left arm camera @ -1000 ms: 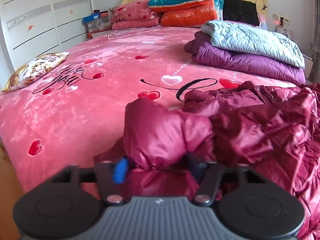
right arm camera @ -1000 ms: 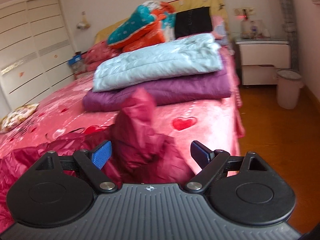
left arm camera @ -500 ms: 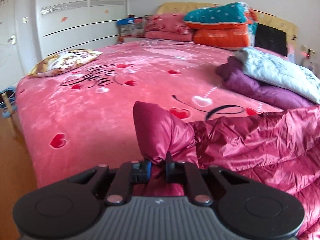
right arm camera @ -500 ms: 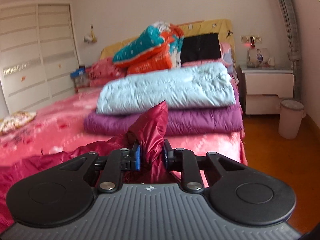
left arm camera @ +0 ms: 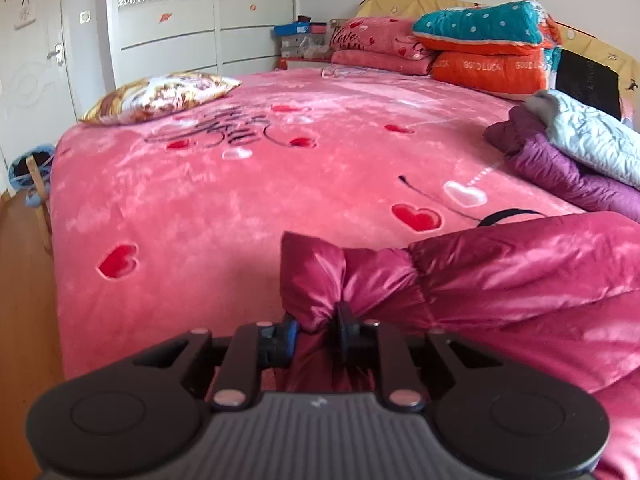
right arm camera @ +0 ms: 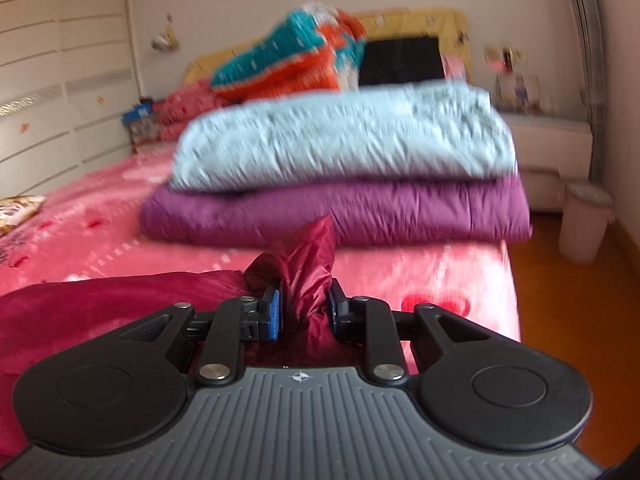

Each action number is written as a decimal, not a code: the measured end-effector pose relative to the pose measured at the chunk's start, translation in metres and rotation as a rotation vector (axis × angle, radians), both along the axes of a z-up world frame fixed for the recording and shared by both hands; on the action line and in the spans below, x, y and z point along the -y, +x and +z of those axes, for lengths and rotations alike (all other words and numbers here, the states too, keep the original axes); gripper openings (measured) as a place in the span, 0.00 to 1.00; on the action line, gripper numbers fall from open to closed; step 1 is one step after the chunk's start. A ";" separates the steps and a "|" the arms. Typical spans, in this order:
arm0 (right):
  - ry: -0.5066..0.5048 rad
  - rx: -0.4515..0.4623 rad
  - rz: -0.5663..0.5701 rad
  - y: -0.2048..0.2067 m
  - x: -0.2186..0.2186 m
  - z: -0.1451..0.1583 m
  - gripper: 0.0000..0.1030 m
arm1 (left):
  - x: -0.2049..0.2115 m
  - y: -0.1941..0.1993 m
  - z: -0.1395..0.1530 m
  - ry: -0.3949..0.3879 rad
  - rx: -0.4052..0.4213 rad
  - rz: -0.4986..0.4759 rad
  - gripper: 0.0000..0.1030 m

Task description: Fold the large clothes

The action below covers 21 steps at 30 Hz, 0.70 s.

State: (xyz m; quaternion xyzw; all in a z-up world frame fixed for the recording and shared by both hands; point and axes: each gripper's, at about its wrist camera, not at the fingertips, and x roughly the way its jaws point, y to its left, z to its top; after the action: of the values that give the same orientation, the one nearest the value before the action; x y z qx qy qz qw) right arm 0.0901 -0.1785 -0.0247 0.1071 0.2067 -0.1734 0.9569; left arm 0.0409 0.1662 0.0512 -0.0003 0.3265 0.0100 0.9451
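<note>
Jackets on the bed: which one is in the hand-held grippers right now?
The dark red jacket, loose at the bed's near edge, pinched by both the left hand-held gripper and the right hand-held gripper. The purple jacket and pale blue jacket lie folded, stacked, untouched.

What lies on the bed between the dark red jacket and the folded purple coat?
Only bare pink bedspread separates the dark red jacket from the folded purple coat, clearest in the right wrist view.

The maroon jacket [left arm camera: 500, 280] is glossy, slippery-looking quilted cloth; the pink bedspread [left arm camera: 240, 200] is plush, velvety fabric with a soft sheen; the folded purple coat [right arm camera: 360, 212] and pale blue coat [right arm camera: 340, 136] are matt padded cloth; the floor [right arm camera: 580, 300] is smooth polished wood
</note>
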 end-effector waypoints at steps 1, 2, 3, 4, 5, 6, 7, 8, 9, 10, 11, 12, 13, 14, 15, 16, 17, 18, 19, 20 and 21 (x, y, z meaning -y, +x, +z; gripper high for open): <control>0.010 -0.018 -0.007 0.005 0.002 -0.005 0.32 | 0.000 0.002 -0.004 0.004 -0.001 0.007 0.21; 0.019 -0.037 -0.015 0.010 0.005 -0.010 0.35 | -0.001 0.004 -0.008 0.007 -0.001 0.013 0.22; 0.035 -0.050 -0.021 0.015 0.007 -0.016 0.39 | -0.001 0.005 -0.012 0.007 -0.001 0.019 0.24; 0.050 -0.061 -0.025 0.019 0.010 -0.020 0.41 | -0.003 0.006 -0.015 0.003 -0.002 0.023 0.24; 0.062 -0.071 -0.029 0.022 0.012 -0.025 0.45 | -0.005 0.007 -0.017 -0.007 -0.002 0.028 0.27; 0.073 -0.079 -0.033 0.023 0.012 -0.028 0.49 | -0.007 0.007 -0.017 -0.019 0.000 0.035 0.29; 0.084 -0.085 -0.033 0.025 0.012 -0.030 0.54 | -0.008 0.007 -0.017 -0.028 0.001 0.037 0.29; 0.094 -0.091 -0.032 0.027 0.014 -0.032 0.58 | -0.010 0.006 -0.016 -0.036 0.001 0.039 0.30; 0.103 -0.094 -0.031 0.027 0.014 -0.033 0.64 | -0.011 0.005 -0.015 -0.038 0.003 0.044 0.31; 0.112 -0.094 -0.034 0.027 0.015 -0.033 0.67 | -0.012 0.004 -0.012 -0.039 0.007 0.053 0.32; 0.123 -0.090 -0.037 0.026 0.016 -0.032 0.76 | -0.013 0.004 -0.009 -0.040 0.008 0.062 0.33; 0.137 -0.083 -0.039 0.024 0.018 -0.030 0.87 | -0.015 0.002 -0.004 -0.043 0.011 0.073 0.33; 0.153 -0.072 -0.044 0.016 0.019 -0.028 0.91 | -0.016 -0.001 0.003 -0.048 0.021 0.084 0.33; 0.172 -0.057 -0.049 0.012 0.021 -0.025 0.96 | -0.017 -0.004 0.009 -0.051 0.034 0.091 0.32; 0.194 -0.037 -0.051 0.006 0.024 -0.022 0.97 | -0.017 -0.009 0.018 -0.053 0.053 0.097 0.31; 0.214 -0.020 -0.054 -0.001 0.027 -0.017 0.98 | -0.015 -0.014 0.026 -0.053 0.073 0.098 0.31; 0.230 -0.003 -0.060 -0.006 0.029 -0.013 0.98 | -0.012 -0.020 0.036 -0.052 0.098 0.093 0.32; 0.240 0.016 -0.067 -0.011 0.030 -0.007 0.98 | -0.008 -0.024 0.043 -0.057 0.116 0.082 0.34; 0.240 0.039 -0.068 -0.016 0.029 0.000 0.98 | -0.003 -0.028 0.050 -0.067 0.132 0.069 0.36; 0.232 0.064 -0.063 -0.021 0.027 0.008 0.98 | 0.005 -0.030 0.056 -0.079 0.147 0.051 0.38; 0.219 0.091 -0.049 -0.026 0.023 0.017 0.99 | 0.013 -0.032 0.061 -0.089 0.160 0.030 0.40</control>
State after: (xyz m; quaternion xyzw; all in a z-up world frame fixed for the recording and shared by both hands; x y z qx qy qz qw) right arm 0.0643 -0.2016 -0.0072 0.2235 0.1781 -0.1679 0.9435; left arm 0.0092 0.1535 0.1117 -0.0480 0.2501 0.0094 0.9670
